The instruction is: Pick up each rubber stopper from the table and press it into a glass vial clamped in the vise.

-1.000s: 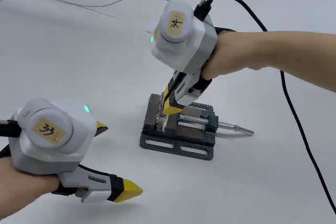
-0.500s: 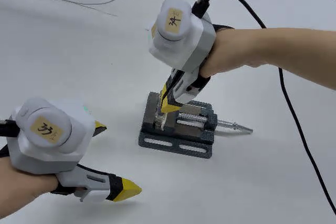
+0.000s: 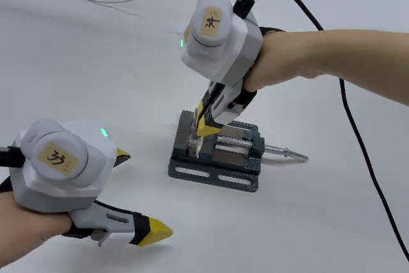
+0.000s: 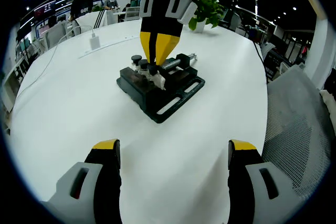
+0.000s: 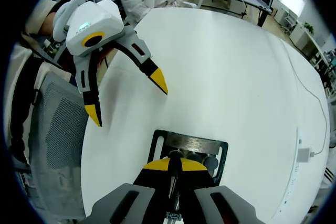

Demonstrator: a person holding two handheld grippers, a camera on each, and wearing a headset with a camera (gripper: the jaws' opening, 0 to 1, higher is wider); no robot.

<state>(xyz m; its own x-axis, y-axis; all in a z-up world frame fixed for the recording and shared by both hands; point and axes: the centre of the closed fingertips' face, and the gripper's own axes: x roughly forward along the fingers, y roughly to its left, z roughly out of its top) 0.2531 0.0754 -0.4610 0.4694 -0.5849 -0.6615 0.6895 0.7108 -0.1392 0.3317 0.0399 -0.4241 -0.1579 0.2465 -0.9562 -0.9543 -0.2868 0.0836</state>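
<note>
Head view: right gripper (image 3: 206, 129) fingers are pressed together atop a soft stopper (image 4: 153, 68); the fragile vial (image 4: 157, 80) is best loaded squarely; left gripper (image 4: 173, 146) fingers are spread

Vise (image 3: 214, 174): dark grey body, silver screw.
Left gripper (image 3: 142, 192): white shell, black jaws, yellow tips, tan sticker.
Right gripper (image 3: 203, 131): white, black and yellow likewise.
Table (image 3: 96, 62): plain white.
Cable (image 3: 358, 139): black.
Rubber stoppers (image 4: 143, 62): black.

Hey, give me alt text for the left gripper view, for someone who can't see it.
The right gripper points down from above, yellow tips shut, at a stoppered vial clamped in a dark vise on a white table. The left gripper holds its jaws open and empty in the foreground.
</note>
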